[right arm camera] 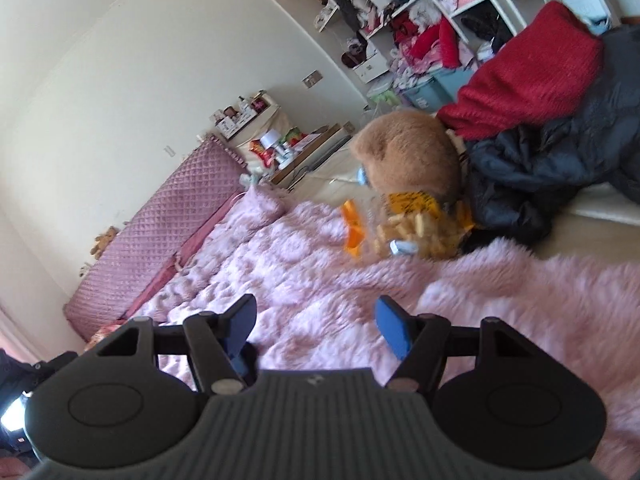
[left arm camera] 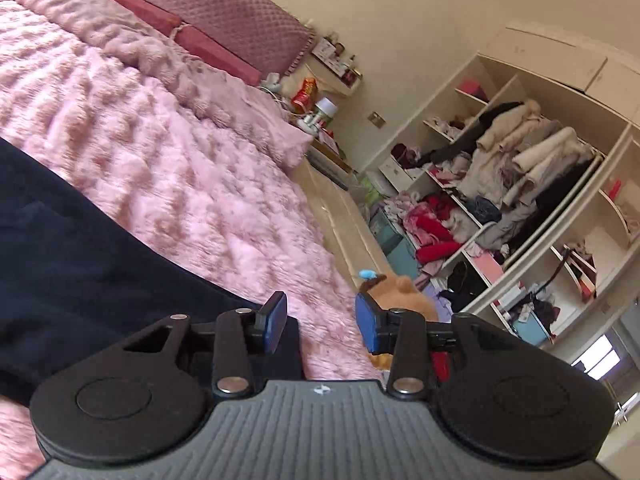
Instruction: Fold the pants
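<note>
Navy pants lie flat on the pink bed, beside your left claw; both it and the right claw are released, empty. Pinch one edge cleanly, fold over evenly, avoid snagging the blanket.

Soft daylight fills both fisheye views, brightest from a blown-out white window right of the left gripper. The fluffy pink blanket ahead smears with motion blur. Edges bow and darken at the corners.
</note>
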A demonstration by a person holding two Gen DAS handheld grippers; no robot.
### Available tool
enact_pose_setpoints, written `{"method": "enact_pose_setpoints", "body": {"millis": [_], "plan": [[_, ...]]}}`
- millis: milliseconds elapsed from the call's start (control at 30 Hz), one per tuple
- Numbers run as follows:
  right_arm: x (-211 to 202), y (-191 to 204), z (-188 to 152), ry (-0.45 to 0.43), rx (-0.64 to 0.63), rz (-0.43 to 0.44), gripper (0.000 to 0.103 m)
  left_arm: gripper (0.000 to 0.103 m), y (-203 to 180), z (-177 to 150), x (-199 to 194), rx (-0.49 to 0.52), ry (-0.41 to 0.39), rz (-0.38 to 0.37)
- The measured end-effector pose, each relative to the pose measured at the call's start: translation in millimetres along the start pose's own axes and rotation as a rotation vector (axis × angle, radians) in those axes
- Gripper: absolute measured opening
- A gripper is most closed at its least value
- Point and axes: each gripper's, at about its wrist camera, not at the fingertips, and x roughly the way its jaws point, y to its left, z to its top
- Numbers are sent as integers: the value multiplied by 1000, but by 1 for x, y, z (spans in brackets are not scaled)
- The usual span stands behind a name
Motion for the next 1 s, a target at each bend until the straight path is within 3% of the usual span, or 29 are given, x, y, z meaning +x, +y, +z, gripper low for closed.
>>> {"method": "enact_pose_setpoints", "body": {"millis": [100,200,300,333,433,533,600,667,733,833,900,1000], "plan": [[13,7,-13,114,84,146,64,48,42,32,-51,19,-50,117],[23,17,-35,239,196,248,71,51,107,49,-108,-105,-82,205],[20,29,-60,276,248,287,74,51,160,48,-140,-148,-38,370],[18,36,-66,293,235,286,74,51,178,44,-147,-162,-27,388],[4,54,-80,287,190,228,77,51,229,36,-154,-318,5,308],[-14,61,-94,254,221,172,77,52,277,18,-163,-561,-71,105],[-23,64,-100,251,221,155,77,64,297,8,-161,-685,-109,-33],[-23,68,-106,297,203,171,83,65,313,4,-154,-767,-142,-102],[-11,65,-117,380,221,210,83,65,322,7,-143,-784,-146,-77],[20,61,-126,444,230,177,82,63,336,10,-120,-771,-95,-12],[37,60,-127,462,237,195,83,56,344,11,-108,-767,-57,7],[54,55,-123,430,284,256,82,55,350,12,-102,-785,-74,-27]]}}
